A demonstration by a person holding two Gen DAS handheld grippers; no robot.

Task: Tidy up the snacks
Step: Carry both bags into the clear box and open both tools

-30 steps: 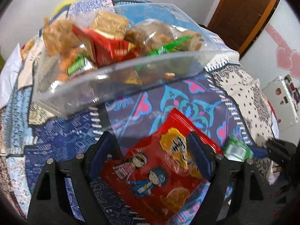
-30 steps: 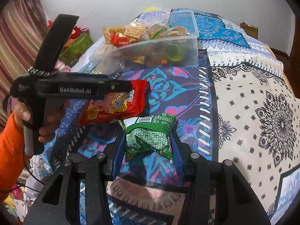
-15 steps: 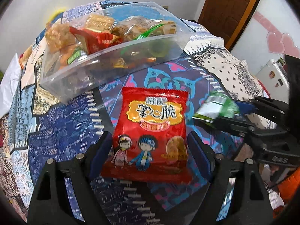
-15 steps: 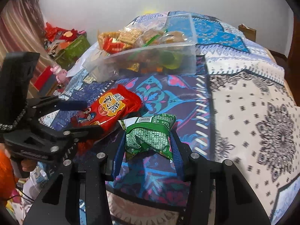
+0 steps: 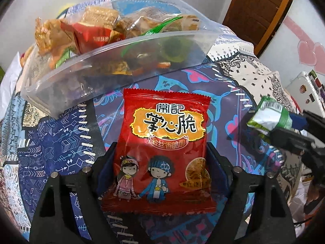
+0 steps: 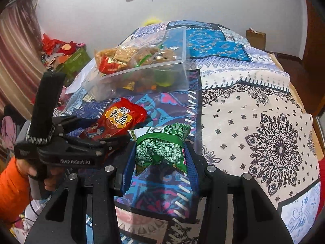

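Note:
My left gripper is shut on a red noodle-snack packet and holds it above the patterned bedspread, short of the clear plastic bin. The packet also shows in the right wrist view. My right gripper is shut on a green snack packet, to the right of the left gripper. The green packet shows at the right of the left wrist view. The bin is heaped with several snack packets and lies ahead of both grippers.
The patchwork bedspread covers the bed. A white wall stands behind the bin. A brown door is at the back right. A green box with red clutter sits left of the bed. A paper bag stands on the far floor.
The left gripper has lifted the red packet off the bedspread and turned it upright. The right gripper with the green packet has come up beside it. Both have moved a little nearer the bin.

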